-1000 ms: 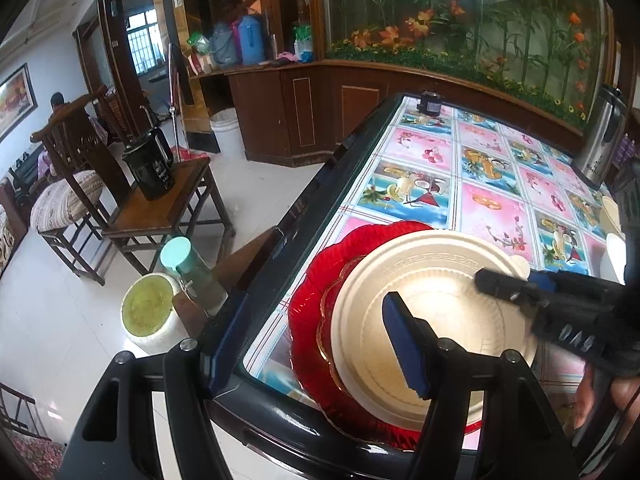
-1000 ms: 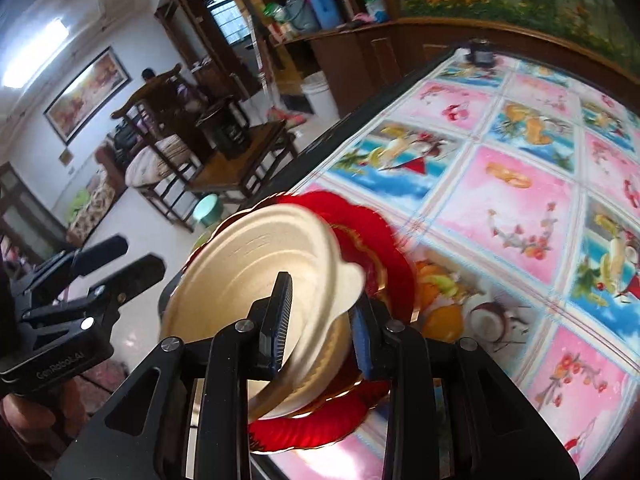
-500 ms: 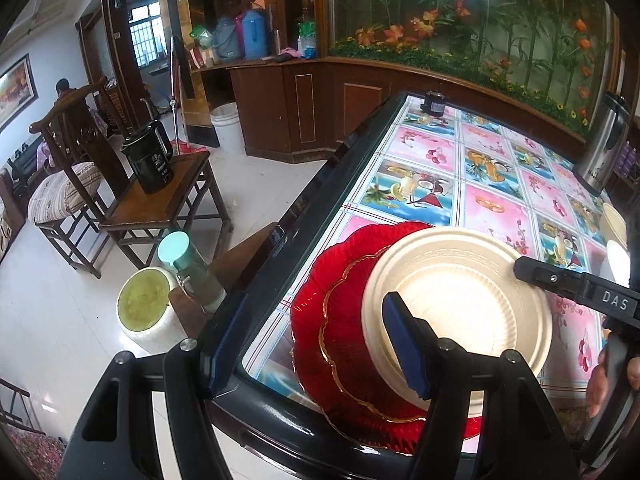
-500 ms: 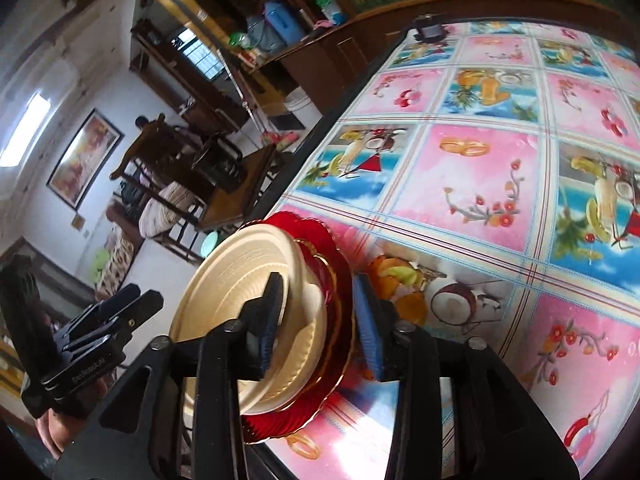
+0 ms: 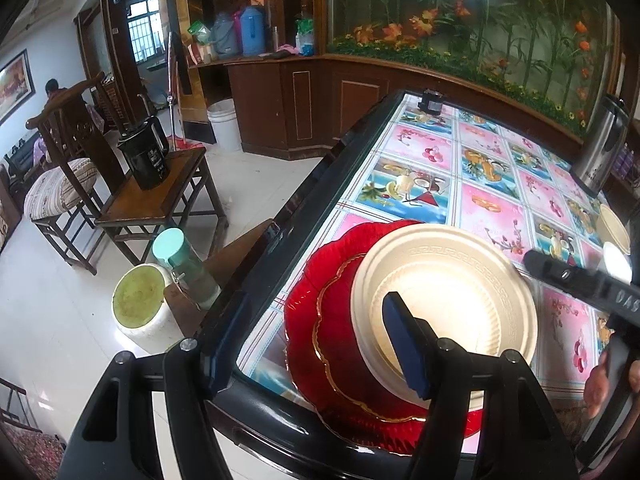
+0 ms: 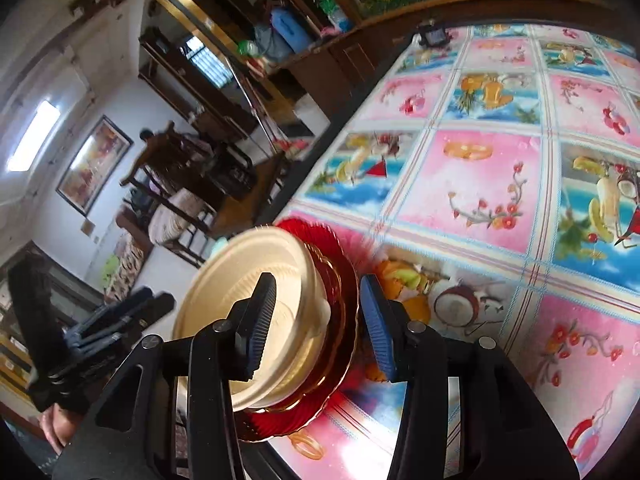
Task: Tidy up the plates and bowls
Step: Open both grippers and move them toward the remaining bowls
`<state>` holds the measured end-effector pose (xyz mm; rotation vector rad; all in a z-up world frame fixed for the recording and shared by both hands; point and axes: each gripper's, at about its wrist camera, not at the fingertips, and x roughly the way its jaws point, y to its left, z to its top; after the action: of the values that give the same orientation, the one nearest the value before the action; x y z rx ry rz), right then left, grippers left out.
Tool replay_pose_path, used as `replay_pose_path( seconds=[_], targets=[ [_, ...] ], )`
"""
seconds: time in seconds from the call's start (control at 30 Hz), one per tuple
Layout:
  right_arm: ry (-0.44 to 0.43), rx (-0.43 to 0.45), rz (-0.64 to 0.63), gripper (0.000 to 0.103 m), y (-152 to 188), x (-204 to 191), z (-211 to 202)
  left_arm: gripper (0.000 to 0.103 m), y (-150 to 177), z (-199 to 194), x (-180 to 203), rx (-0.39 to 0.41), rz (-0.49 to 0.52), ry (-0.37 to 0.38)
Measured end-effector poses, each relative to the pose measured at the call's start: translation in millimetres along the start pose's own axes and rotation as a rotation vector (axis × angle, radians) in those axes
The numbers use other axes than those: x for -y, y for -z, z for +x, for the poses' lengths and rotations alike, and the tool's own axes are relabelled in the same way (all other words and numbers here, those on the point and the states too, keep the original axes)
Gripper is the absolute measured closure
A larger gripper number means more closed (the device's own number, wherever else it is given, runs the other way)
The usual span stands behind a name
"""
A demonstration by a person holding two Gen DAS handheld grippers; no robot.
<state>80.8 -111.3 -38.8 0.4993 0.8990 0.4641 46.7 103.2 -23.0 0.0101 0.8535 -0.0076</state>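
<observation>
A cream paper bowl (image 5: 440,292) sits on a gold-rimmed red plate (image 5: 336,320), which rests on a larger red plate (image 5: 300,312) at the table's near corner. In the right wrist view my right gripper (image 6: 318,320) straddles the cream bowl's (image 6: 224,280) rim. Its jaws are opening, one finger over the bowl's inside and the other clear of the rim beside the red plate (image 6: 316,232). My left gripper (image 5: 316,344) stands open over the table's edge, holding nothing. Each gripper shows in the other's view: the right gripper (image 5: 580,284) and the left gripper (image 6: 120,320).
The table (image 5: 492,208) has a pink and blue patterned cloth. More cream bowls (image 5: 612,228) and a steel kettle (image 5: 600,148) stand at the right edge. On the floor to the left are a bucket (image 5: 140,300), a green bottle (image 5: 184,268) and a wooden chair (image 5: 160,200).
The right gripper's jaws have spread and let go of the cream bowl, which went from tilted in the grip to resting on the red plates. The right gripper drew back to the right. The left gripper stayed still.
</observation>
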Motion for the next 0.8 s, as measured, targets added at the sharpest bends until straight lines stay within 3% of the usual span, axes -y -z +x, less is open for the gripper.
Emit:
replay_pose_path(
  seconds=[0.23, 0.43, 0.8],
  targets=[
    [-0.009, 0.147, -0.001, 0.058, -4, 14, -43, 0.035, -8, -14, 17, 0.05, 0.007, 0.042],
    [0.039, 0.238, 0.002, 0.058, -6, 35, -83, 0.026, -18, -30, 68, 0.123, 0.119, 0.058],
    [0.076, 0.391, 0.086, 0.053, 0, 93, -165, 0.025, -25, -38, 164, 0.151, 0.277, 0.121]
  ],
)
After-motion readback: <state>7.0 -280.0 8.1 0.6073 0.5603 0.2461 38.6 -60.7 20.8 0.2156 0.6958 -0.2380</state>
